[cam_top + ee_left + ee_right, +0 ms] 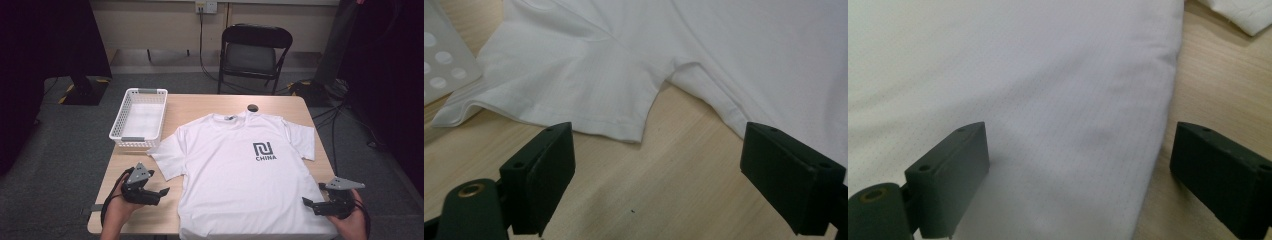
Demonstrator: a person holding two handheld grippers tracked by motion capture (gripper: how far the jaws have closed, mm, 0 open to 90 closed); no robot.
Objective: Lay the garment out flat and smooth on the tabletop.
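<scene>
A white T-shirt point(240, 170) with a dark "CHINA" logo lies flat, front up, on the wooden table point(200, 105). My left gripper point(162, 192) hovers open over bare wood just left of the shirt's body, below its left sleeve point(574, 85). In the left gripper view the left gripper point(656, 170) faces the sleeve hem and armpit. My right gripper point(306, 202) stands open at the shirt's lower right edge. In the right gripper view the right gripper point(1078, 175) straddles the shirt's side edge point(1158, 125), with nothing pinched.
A white perforated basket point(140, 117), empty, stands at the table's back left, touching the sleeve tip. A small black round object point(253, 107) lies by the collar. A black folding chair point(252, 52) stands behind the table. Cables run over the floor at right.
</scene>
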